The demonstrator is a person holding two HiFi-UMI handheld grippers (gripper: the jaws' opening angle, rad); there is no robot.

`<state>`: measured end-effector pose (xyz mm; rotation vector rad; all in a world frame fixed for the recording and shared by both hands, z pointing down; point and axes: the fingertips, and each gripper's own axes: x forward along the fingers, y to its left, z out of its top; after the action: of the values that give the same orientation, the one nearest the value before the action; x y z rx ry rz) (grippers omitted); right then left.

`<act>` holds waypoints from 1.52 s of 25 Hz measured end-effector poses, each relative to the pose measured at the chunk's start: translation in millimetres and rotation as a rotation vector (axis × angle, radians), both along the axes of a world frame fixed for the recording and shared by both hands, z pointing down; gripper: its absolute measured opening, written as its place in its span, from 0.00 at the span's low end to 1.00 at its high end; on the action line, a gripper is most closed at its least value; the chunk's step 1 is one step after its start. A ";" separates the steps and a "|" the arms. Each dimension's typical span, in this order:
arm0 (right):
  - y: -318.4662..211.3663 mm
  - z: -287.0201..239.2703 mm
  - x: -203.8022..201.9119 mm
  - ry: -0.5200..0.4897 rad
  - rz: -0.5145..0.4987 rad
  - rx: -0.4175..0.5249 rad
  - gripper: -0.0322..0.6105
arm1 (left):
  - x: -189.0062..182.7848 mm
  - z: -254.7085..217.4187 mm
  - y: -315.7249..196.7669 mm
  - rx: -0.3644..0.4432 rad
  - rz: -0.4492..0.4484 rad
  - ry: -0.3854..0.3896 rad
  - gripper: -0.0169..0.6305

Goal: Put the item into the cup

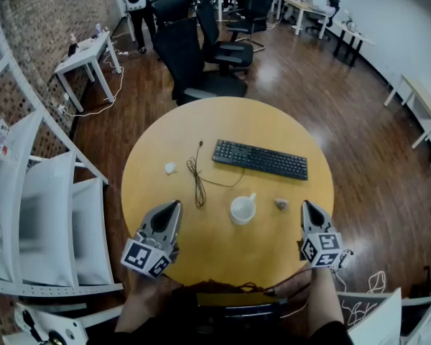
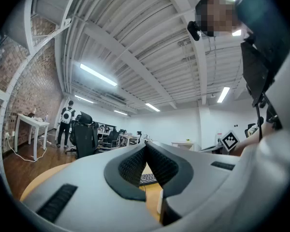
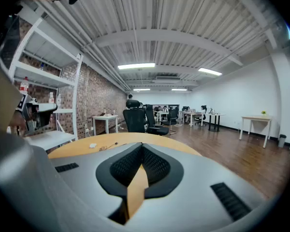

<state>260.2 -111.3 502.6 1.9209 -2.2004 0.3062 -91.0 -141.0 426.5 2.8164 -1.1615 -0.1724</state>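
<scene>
Nearest, at the bottom of the head view, the right gripper (image 1: pixel 307 205) rested low on the table (image 1: pixel 201 128) at lower right. Its jaws were pressed together with nothing between them, as its own view confirmed (image 3: pixel 141 146). The left gripper (image 1: pixel 177 204) sat at lower left, likewise closed and empty (image 2: pixel 146 144).

Just up and left of the right gripper's tip lay the item (image 1: pixel 281 204), a small greyish lump on the bare table. It was beside the cup (image 1: pixel 243 210) but not touching it. The cup stood upright at centre, mouth open, its handle toward the upper right. Further out were a keyboard (image 1: pixel 260 159) at the upper middle, a cable (image 1: pixel 196 177) to the left, and a pale scrap (image 1: pixel 171 167) beyond it.

The step in hand looked to be the reach for the lump, and the right gripper was best placed for it. The jaws needed parting before coming down, then straddling the lump squarely. Being small and low, it would want the tips nearly on the table and a gentle close, or it might skid away. The carry leftward was short, and the lump should be let go only over the mouth, clear of the handle.
</scene>
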 end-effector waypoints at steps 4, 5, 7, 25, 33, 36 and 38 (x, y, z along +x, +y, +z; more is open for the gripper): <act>-21.7 37.8 10.1 0.043 -0.026 -0.094 0.15 | -5.6 12.2 -14.9 -0.025 -0.028 0.000 0.02; -27.2 48.5 11.0 0.056 -0.041 -0.122 0.20 | -5.9 14.6 -18.0 -0.032 -0.034 -0.002 0.02; -36.7 68.2 10.5 0.092 -0.084 -0.181 0.27 | -4.8 18.7 -21.2 -0.046 -0.041 -0.012 0.02; -87.5 218.9 27.6 0.364 -0.327 -0.561 0.36 | -16.9 49.4 -6.7 -0.188 -0.186 -0.066 0.02; -79.8 223.3 17.9 0.312 -0.342 -0.601 0.26 | -16.9 45.7 -9.3 -0.185 -0.189 -0.057 0.02; -78.7 210.1 14.6 0.277 -0.319 -0.559 0.24 | -13.6 44.8 -13.2 -0.175 -0.170 -0.060 0.02; -80.6 188.6 8.4 0.254 -0.310 -0.498 0.24 | -13.2 42.6 -14.8 -0.164 -0.160 -0.056 0.02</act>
<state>268.6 -191.9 691.1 1.2654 -1.9768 0.4733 -104.2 -155.9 469.1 2.6030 -1.3466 -0.0081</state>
